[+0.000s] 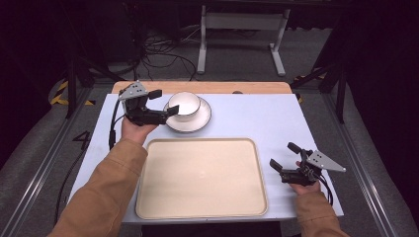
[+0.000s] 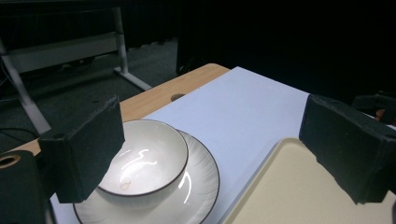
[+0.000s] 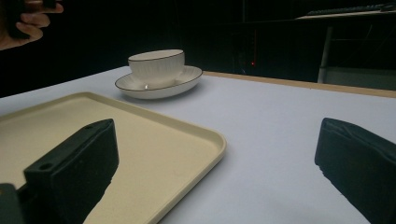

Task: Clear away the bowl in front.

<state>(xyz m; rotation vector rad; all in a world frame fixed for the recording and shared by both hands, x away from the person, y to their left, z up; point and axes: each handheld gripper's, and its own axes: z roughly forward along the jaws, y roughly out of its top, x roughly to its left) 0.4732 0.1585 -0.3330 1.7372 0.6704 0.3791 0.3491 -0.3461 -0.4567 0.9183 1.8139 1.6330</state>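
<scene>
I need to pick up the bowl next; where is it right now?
In the high view the bowl sits on a plate at the table's far left, just beyond the tray, with the open left claw beside it.

Table (image 1: 276, 118): tray (image 1: 148, 197), plate (image 1: 203, 118) on it.

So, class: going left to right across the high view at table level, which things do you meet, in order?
Left claw → bowl on its saucer → cream tray → right claw.
</scene>
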